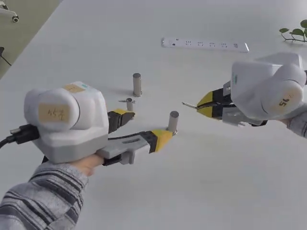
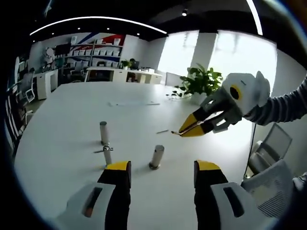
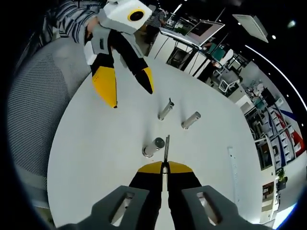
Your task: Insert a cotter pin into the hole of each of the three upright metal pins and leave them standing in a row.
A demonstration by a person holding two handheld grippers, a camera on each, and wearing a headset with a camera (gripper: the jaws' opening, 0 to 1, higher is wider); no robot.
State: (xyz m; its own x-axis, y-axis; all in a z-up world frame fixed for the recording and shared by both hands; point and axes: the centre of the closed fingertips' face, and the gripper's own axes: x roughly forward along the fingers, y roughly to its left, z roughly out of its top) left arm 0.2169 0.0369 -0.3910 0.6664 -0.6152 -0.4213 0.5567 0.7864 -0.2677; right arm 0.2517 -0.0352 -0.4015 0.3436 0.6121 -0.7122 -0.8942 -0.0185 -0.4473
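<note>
The left gripper (image 1: 143, 127), held by a hand in a striped sleeve (image 1: 33, 203), has its yellow-tipped jaws spread wide apart with nothing gripped. Just ahead of it, in the gap its jaws frame in the left gripper view, stands the nearest metal pin (image 1: 173, 122), upright and close beside the right-hand jaw tip; whether they touch cannot be told. A little farther out, off the other jaw tip, stands a thinner middle metal pin (image 1: 129, 103) with a second cotter pin (image 1: 126, 100) crosswise through its top. Beyond that stands the far metal pin (image 1: 137, 84), upright and bare.

Across from the left gripper, the right gripper (image 1: 205, 106) hovers above the white table (image 1: 192, 182) with its jaws closed together on a cotter pin (image 1: 189, 104) – the thin wire sticks straight out past the tips, pointing toward the nearest metal pin but clearly apart from it.

Well beyond both grippers lie a white power strip (image 1: 205, 44) and – at the table's far edge – a leafy plant (image 1: 295, 33).
</note>
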